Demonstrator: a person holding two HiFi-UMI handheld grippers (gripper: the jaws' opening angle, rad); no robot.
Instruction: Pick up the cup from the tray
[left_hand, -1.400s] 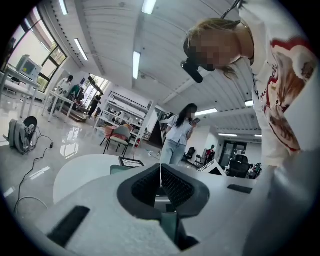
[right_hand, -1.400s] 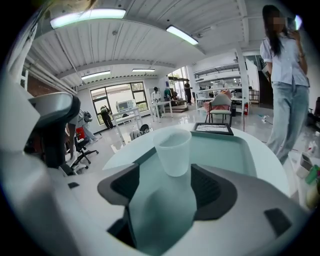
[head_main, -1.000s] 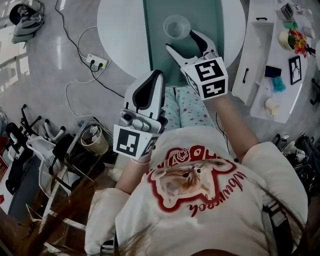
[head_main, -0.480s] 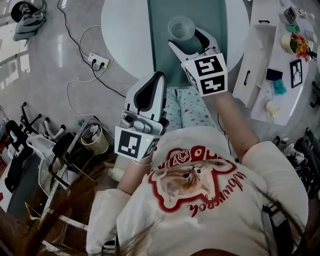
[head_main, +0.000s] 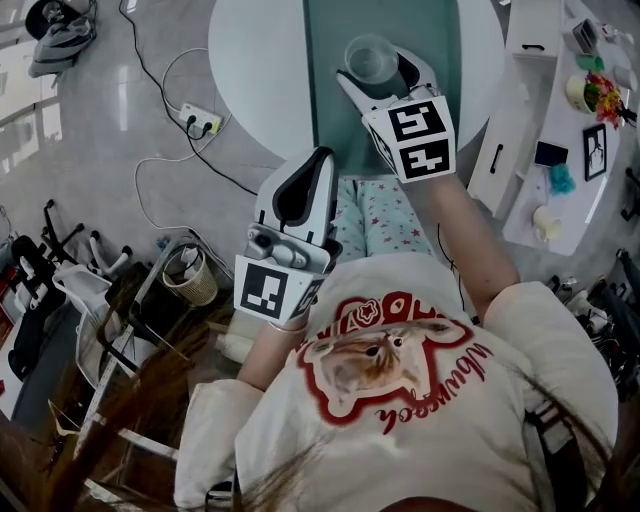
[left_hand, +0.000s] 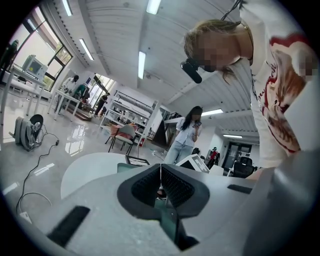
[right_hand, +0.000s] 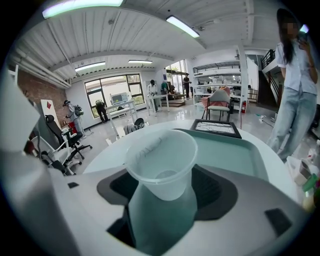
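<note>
A clear plastic cup (head_main: 371, 56) stands upright on the teal tray (head_main: 335, 120), which lies on a round white table (head_main: 255, 70). My right gripper (head_main: 378, 72) is open, one jaw on each side of the cup's lower half. In the right gripper view the cup (right_hand: 161, 162) fills the space between the dark pads (right_hand: 222, 192), with a small gap on either side. My left gripper (head_main: 305, 170) hangs back over the person's lap, off the table, jaws shut on nothing; the left gripper view shows its pads (left_hand: 172, 186) pressed together.
A framed picture (right_hand: 216, 127) lies at the tray's far end. A power strip (head_main: 195, 125) with cables sits on the floor left of the table. A white cabinet (head_main: 520, 100) stands to the right, and a wicker basket (head_main: 190, 283) is beside the chair. A person (right_hand: 295, 100) stands beyond the table.
My right gripper has slid forward along the tray, so its jaws now flank the cup instead of stopping short of it. The left gripper has barely moved.
</note>
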